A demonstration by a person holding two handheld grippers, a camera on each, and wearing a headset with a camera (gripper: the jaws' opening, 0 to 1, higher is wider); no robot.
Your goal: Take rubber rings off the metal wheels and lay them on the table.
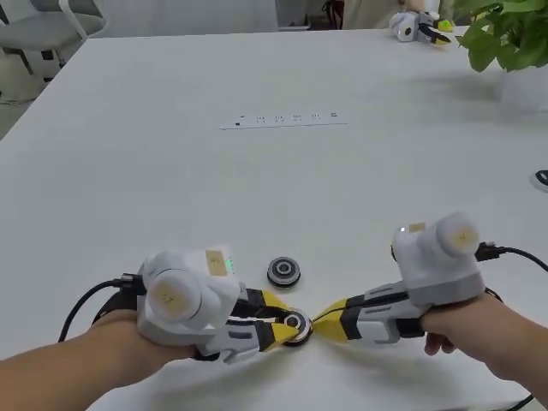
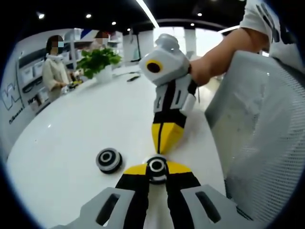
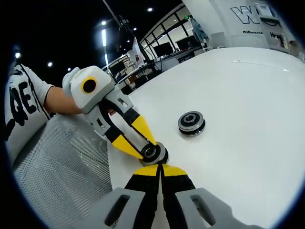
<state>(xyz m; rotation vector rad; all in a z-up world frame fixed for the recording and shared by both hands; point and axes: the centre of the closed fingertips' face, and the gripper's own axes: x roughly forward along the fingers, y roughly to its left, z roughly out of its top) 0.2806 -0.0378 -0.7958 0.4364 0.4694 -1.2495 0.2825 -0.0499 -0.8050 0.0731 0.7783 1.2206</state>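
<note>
Head view: by the table [image 1: 360, 257] edge, left claw [image 1: 287, 323] clamps a wheel [image 1: 297, 325]; right claw [image 1: 319, 324], closed, touches it.

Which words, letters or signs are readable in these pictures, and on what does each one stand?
"W": large letter on the wall sign, right gripper view; the small line under it is too blurred to read.
"W": large letter on the wall panel, left gripper view; the small print below is unreadable.
"QE": on the person's shirt, partly cut off.
Power strip: marks too small to read.
</note>
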